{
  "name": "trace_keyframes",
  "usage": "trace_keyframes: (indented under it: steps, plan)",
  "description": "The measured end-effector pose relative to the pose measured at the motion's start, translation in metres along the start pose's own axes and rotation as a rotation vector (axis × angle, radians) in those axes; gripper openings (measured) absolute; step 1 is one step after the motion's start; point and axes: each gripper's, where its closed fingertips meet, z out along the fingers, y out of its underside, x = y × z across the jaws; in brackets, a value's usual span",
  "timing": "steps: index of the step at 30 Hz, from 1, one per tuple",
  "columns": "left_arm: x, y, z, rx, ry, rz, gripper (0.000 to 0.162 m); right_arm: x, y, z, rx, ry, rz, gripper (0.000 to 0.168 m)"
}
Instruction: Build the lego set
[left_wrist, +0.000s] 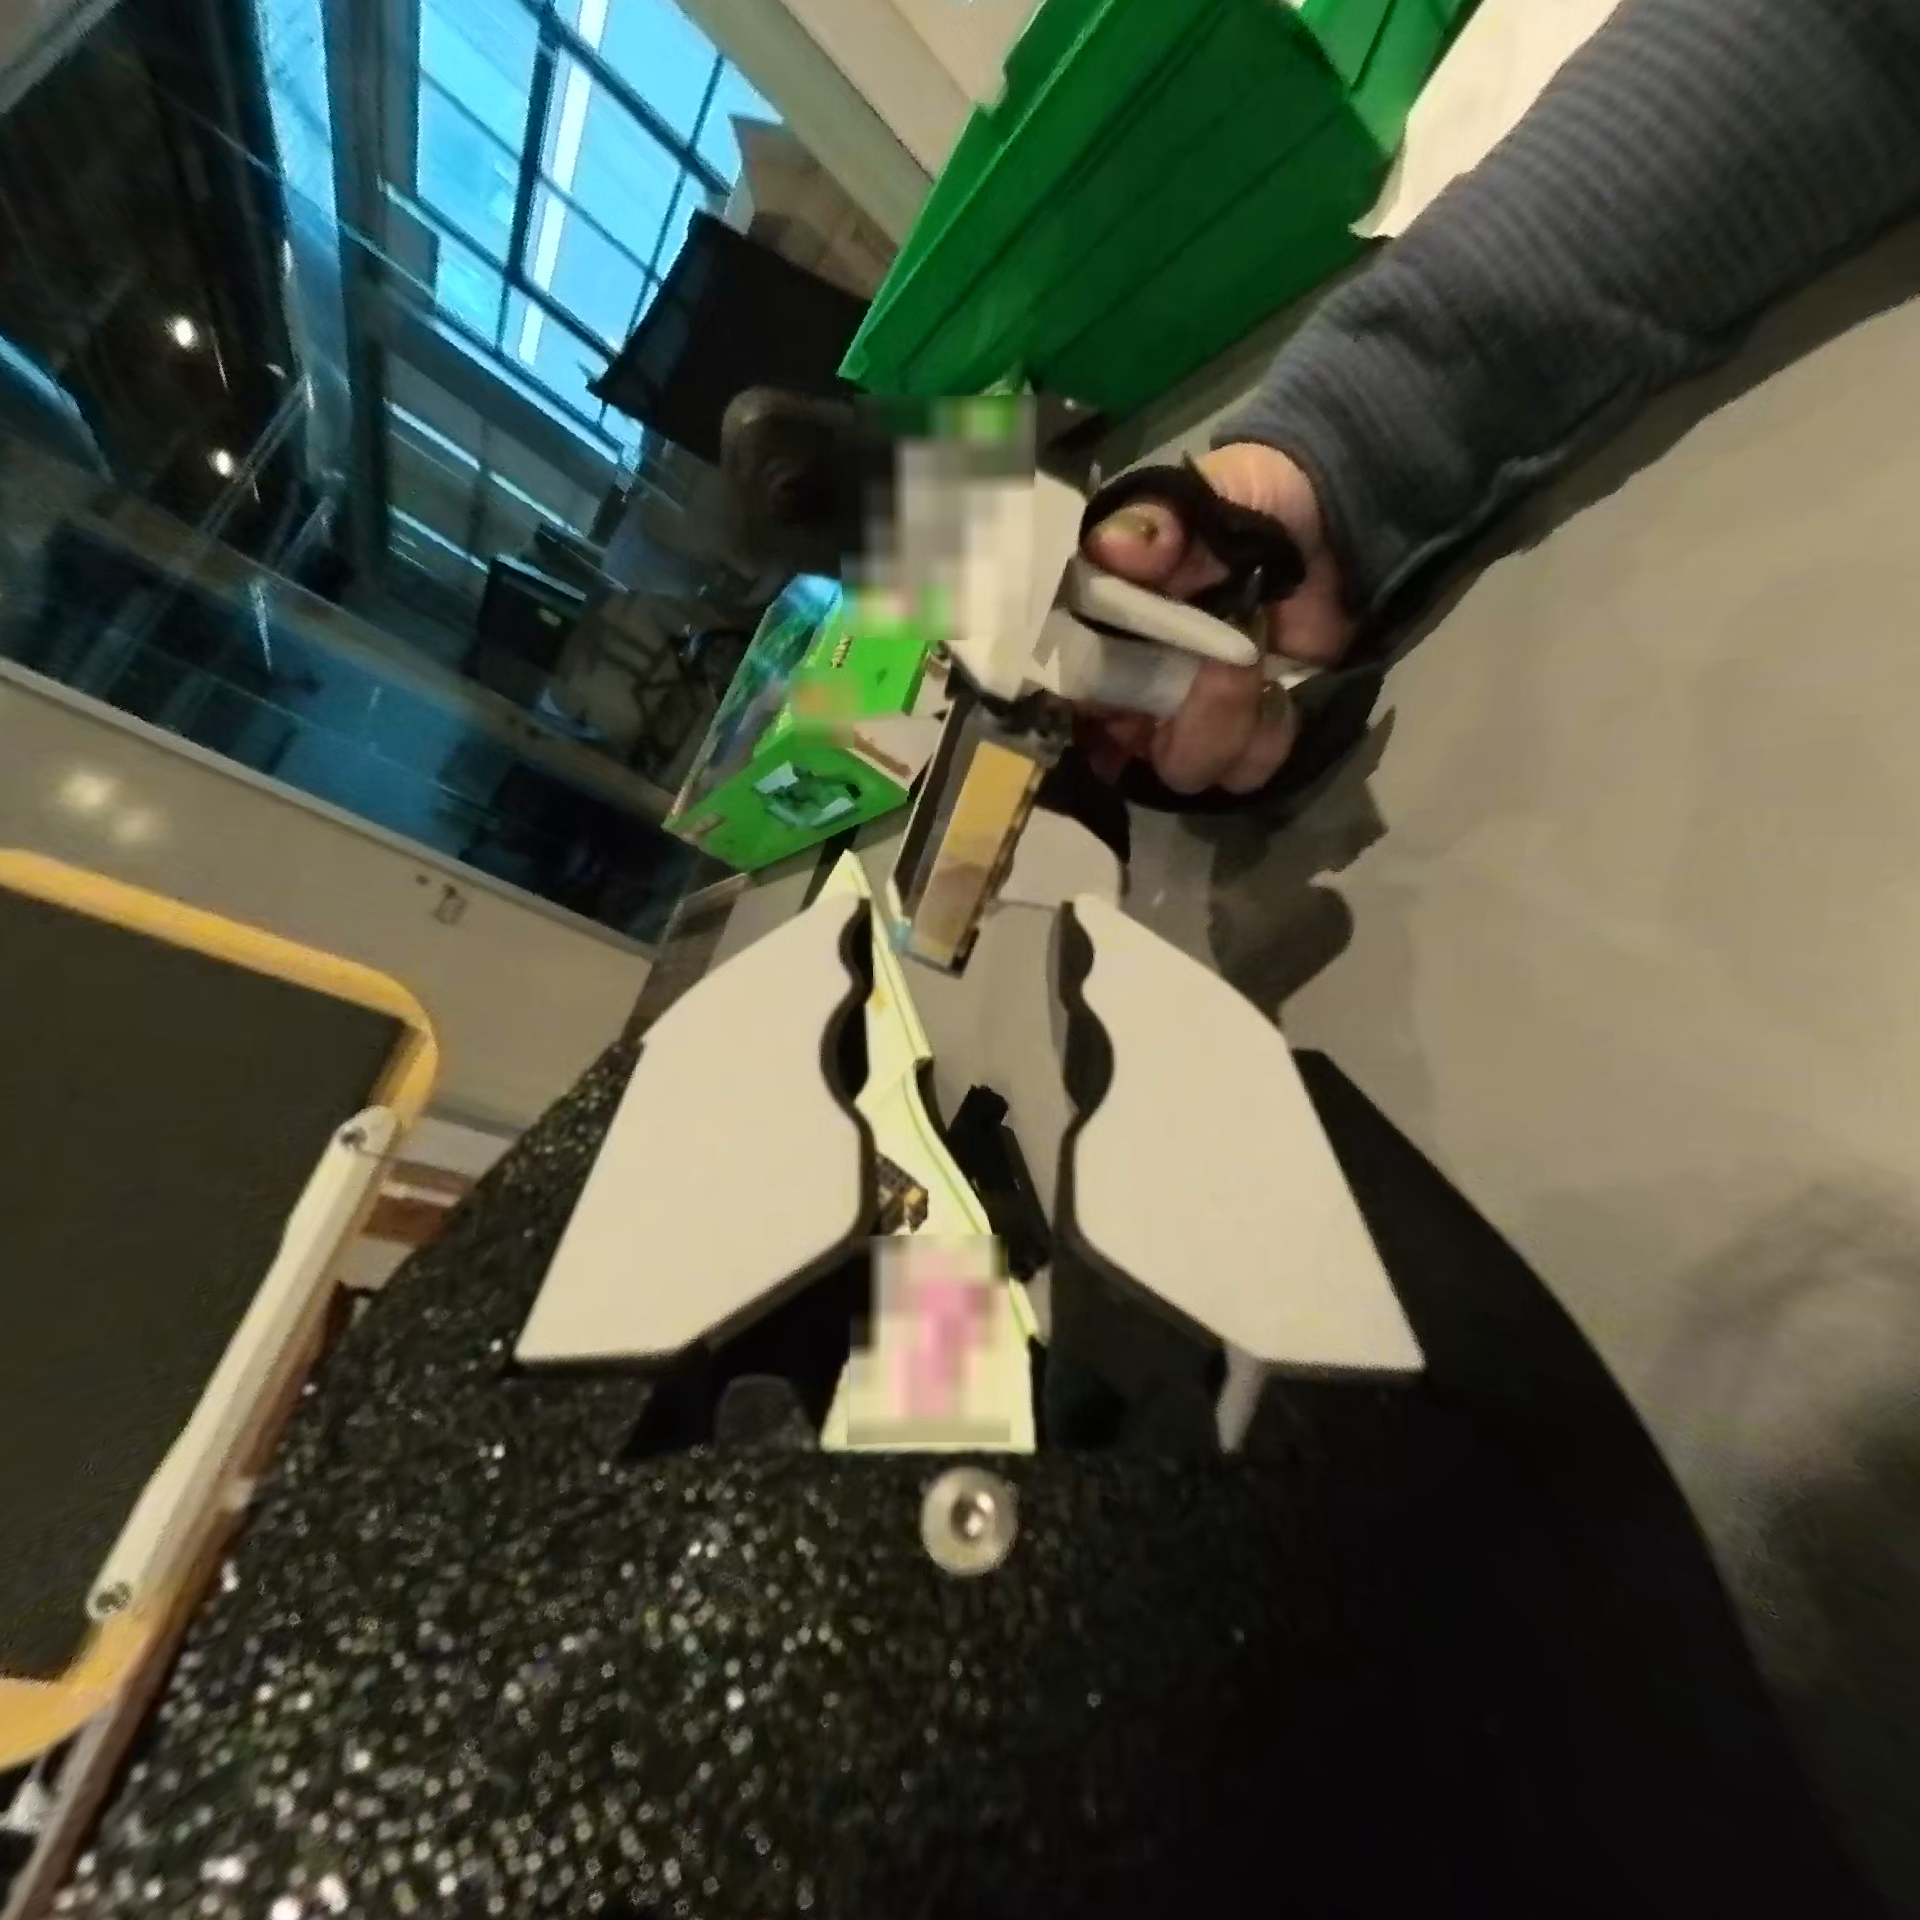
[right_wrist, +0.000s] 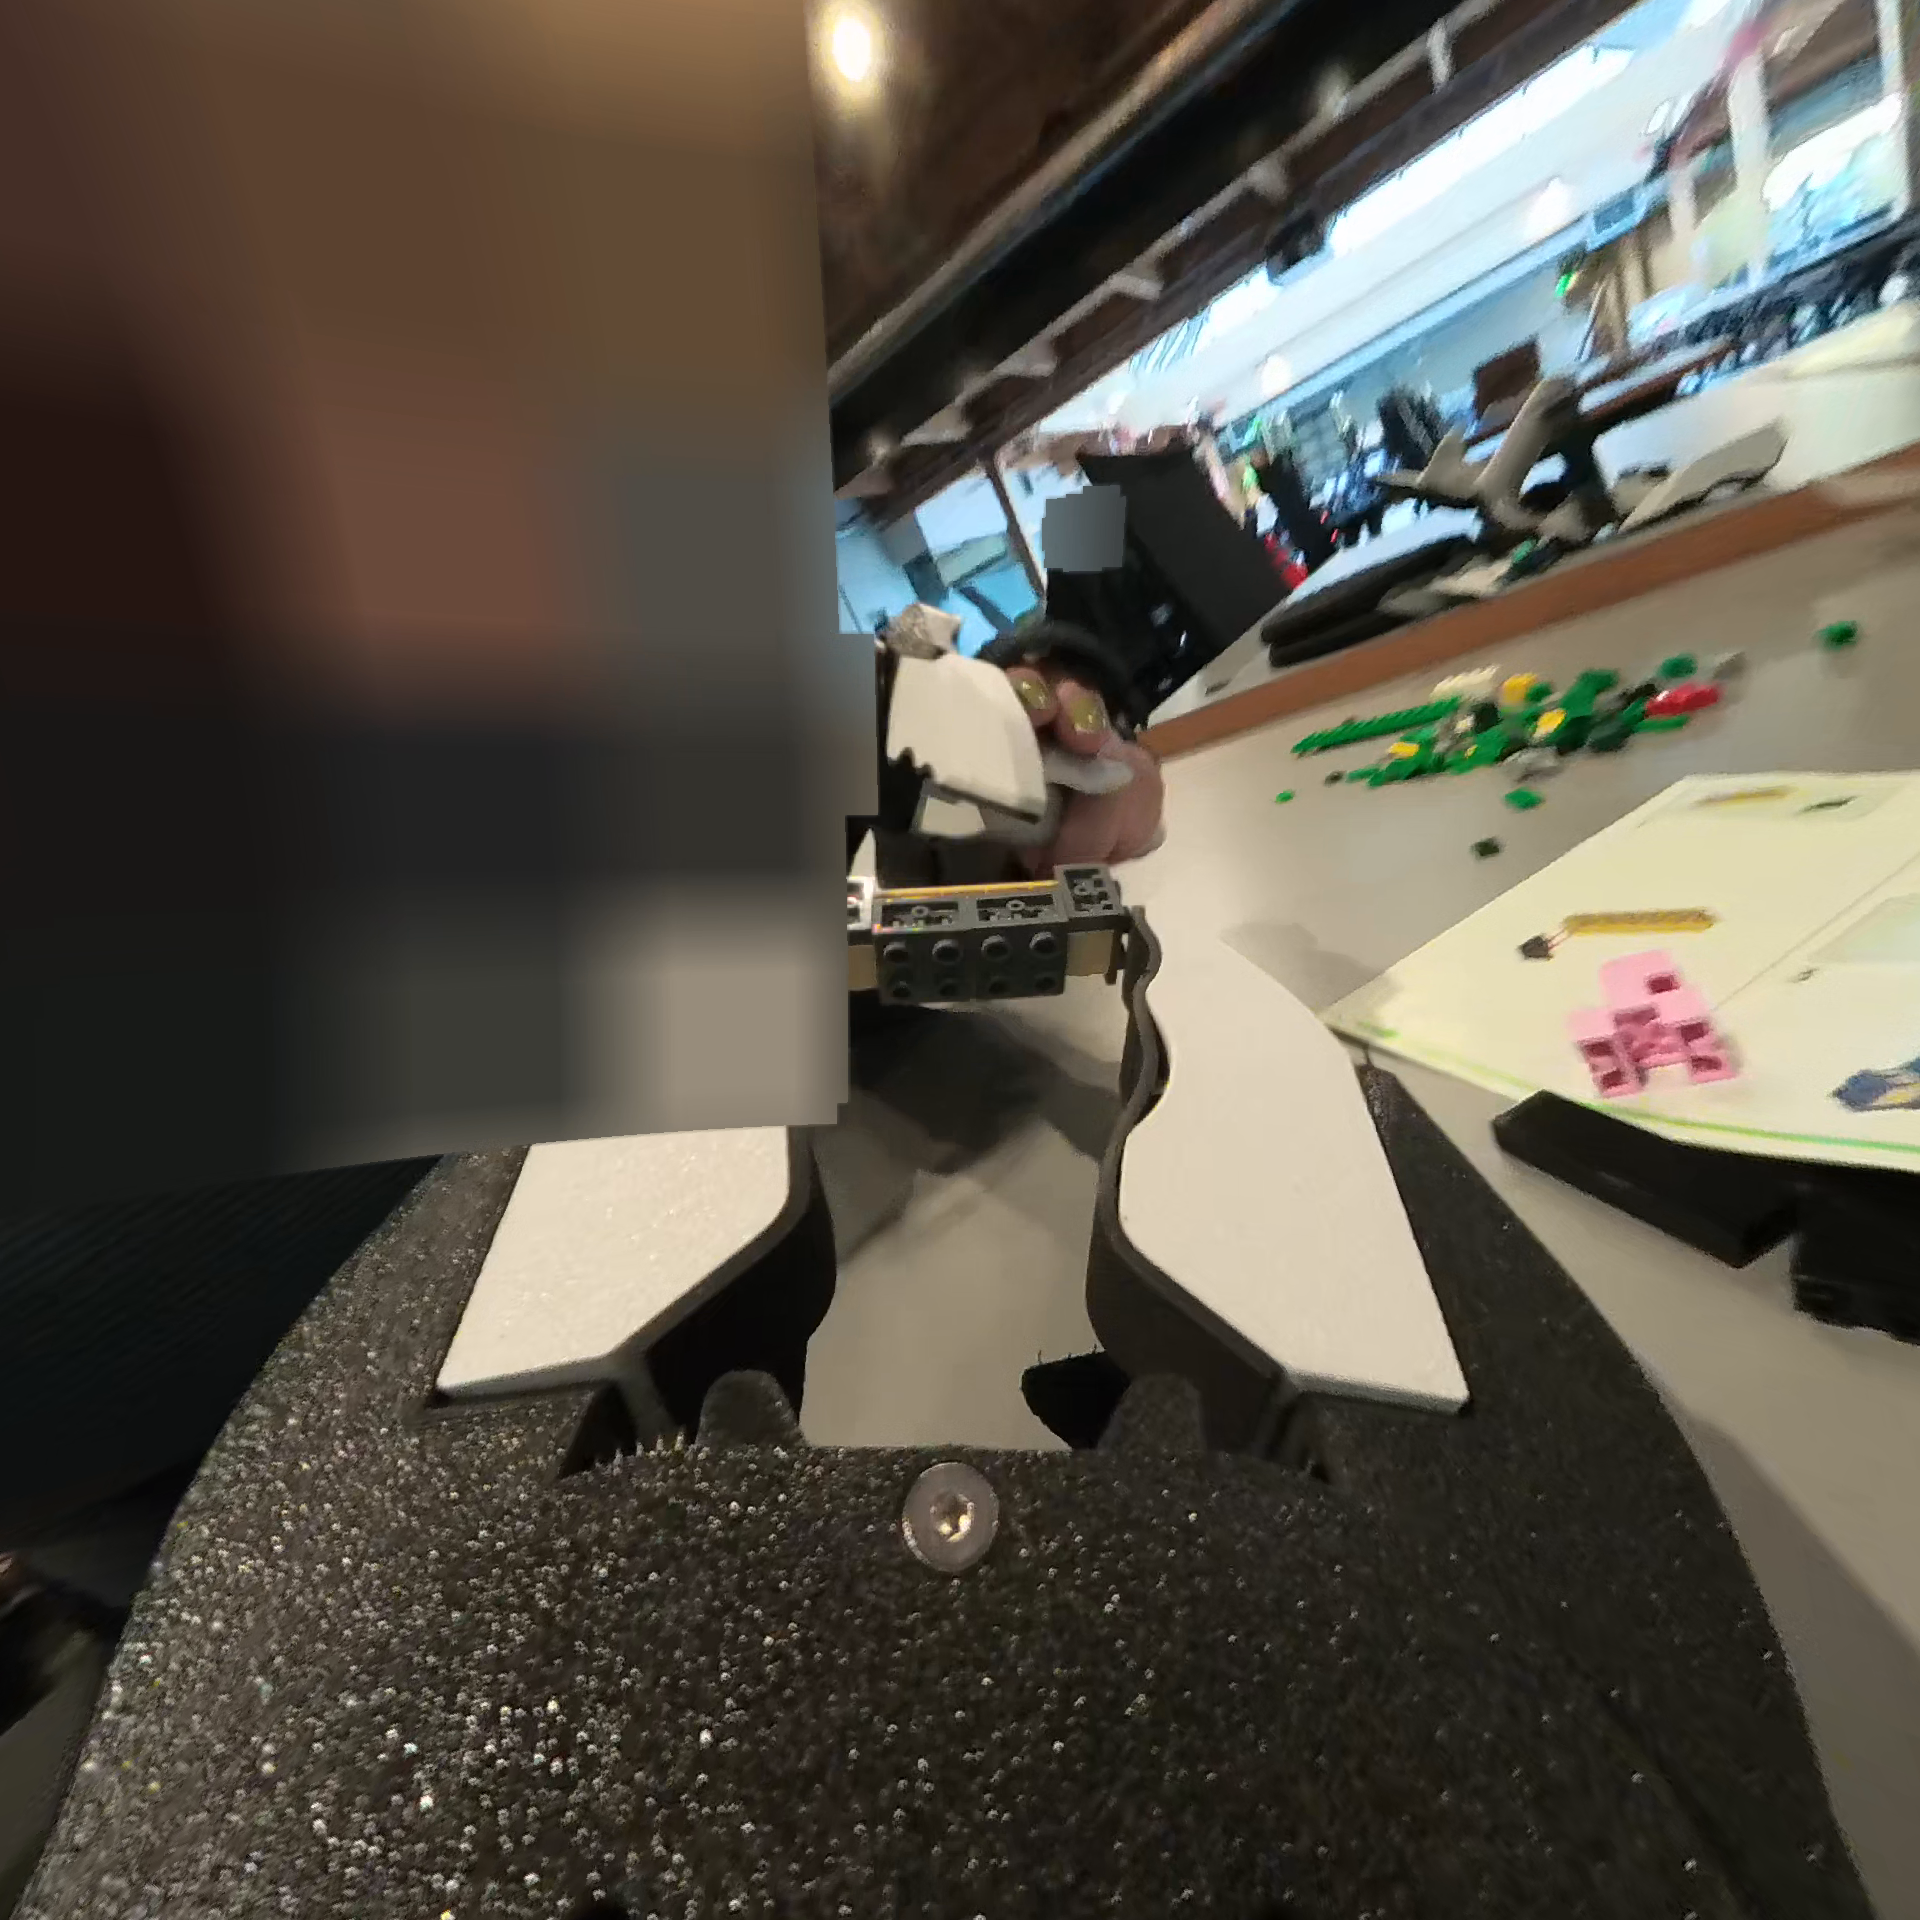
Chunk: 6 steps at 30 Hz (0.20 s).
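Note:
A dark grey and yellow brick assembly (right_wrist: 966, 940) hangs in the air above the grey table (right_wrist: 1299, 831). My right gripper (right_wrist: 987, 935) holds it. The right fingertip (right_wrist: 1138, 935) presses on its end, and a blur patch hides the left finger. In the left wrist view the assembly (left_wrist: 961, 831) hangs from the right gripper (left_wrist: 1122, 644), which a hand holds. My left gripper (left_wrist: 961, 925) is open. Its fingertips stand on either side of the assembly's lower end without touching it. It also shows behind the assembly in the right wrist view (right_wrist: 966, 769).
An open instruction booklet (right_wrist: 1662, 914) lies at the right with a pink brick shape (right_wrist: 1652, 1029) on it. Loose green, yellow and red bricks (right_wrist: 1507, 727) lie beyond it. Black flat pieces (right_wrist: 1662, 1195) sit at its near edge. A green box (left_wrist: 800, 758), a green bin (left_wrist: 1122, 208) and a chair (left_wrist: 208, 1143) show in the left wrist view. Only a small space, under 4 cm, lies between the two pairs of fingers.

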Motion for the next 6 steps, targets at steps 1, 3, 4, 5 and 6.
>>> trace_keyframes:
  steps: [1,3,4,5,6]
  plan:
    - [0.0008,-0.0021,0.001,0.009,0.001,0.02,0.03,0.0001,0.001,0.0008,-0.008,-0.003,0.004,0.057]
    - [0.0023,-0.0035,0.0035,0.012,0.007,0.041,0.028,-0.0004,0.0023,0.0017,-0.017,-0.004,0.007,0.057]
    - [0.003,-0.0032,0.0046,0.01,0.008,0.045,0.027,-0.0002,0.0024,0.0018,-0.019,-0.004,0.009,0.057]
    - [0.0039,-0.0028,0.0053,0.01,0.01,0.052,0.024,0.0001,0.0027,0.0024,-0.022,-0.003,0.012,0.057]
    - [0.005,-0.0027,0.0058,0.01,0.01,0.063,0.021,0.0003,0.0032,0.0029,-0.027,-0.005,0.015,0.057]
